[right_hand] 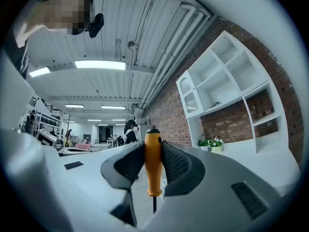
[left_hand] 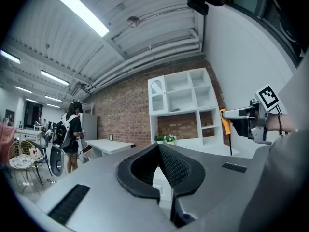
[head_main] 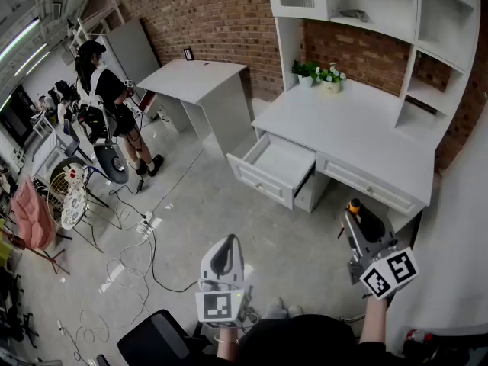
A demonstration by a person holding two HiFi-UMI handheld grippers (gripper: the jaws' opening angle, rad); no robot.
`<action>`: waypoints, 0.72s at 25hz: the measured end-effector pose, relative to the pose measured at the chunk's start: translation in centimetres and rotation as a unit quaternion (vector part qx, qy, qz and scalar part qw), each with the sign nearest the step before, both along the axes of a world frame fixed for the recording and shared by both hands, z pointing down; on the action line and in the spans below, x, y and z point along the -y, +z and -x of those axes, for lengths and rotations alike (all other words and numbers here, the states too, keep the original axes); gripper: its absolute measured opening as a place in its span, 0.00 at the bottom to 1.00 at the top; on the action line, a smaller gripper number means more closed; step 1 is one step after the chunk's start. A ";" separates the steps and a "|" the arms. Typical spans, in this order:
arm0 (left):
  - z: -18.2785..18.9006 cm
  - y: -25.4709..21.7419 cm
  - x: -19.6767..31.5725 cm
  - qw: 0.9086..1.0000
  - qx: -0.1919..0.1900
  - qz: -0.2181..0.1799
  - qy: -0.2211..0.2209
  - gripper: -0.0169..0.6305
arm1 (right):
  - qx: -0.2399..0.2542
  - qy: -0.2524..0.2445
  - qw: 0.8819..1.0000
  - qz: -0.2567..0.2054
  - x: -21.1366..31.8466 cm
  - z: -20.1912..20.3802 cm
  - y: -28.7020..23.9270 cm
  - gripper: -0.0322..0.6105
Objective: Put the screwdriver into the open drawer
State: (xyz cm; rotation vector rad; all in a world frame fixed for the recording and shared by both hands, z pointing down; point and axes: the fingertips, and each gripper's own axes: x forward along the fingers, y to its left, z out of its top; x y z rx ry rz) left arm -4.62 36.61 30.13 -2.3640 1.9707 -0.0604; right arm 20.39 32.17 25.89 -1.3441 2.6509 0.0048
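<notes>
Right gripper (right_hand: 153,164) clamps the orange screwdriver (right_hand: 153,144) upright by its handle, well apart from the open drawer (head_main: 263,180). Left gripper (left_hand: 159,151) looks closed and empty. The screwdriver's shaft is mostly hidden below the jaws.

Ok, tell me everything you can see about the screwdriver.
The screwdriver has a smooth orange handle, plastic by the look, with a black cap on top and a thin dark shaft below. It stands upright, shaft down, clamped at the handle between the black pads of the right hand-held gripper, in the air short of the open drawer.
</notes>
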 end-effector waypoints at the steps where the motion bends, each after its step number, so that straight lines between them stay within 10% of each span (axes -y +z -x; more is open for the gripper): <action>1: 0.0 -0.1 -0.1 1.000 0.000 0.000 0.000 0.04 | 0.000 0.000 1.000 0.000 -0.2 0.0 -0.1 0.23; 18: -0.4 1.4 0.2 1.000 0.004 0.025 -0.010 0.04 | -0.006 -0.002 1.000 0.006 1.0 -0.3 0.3 0.23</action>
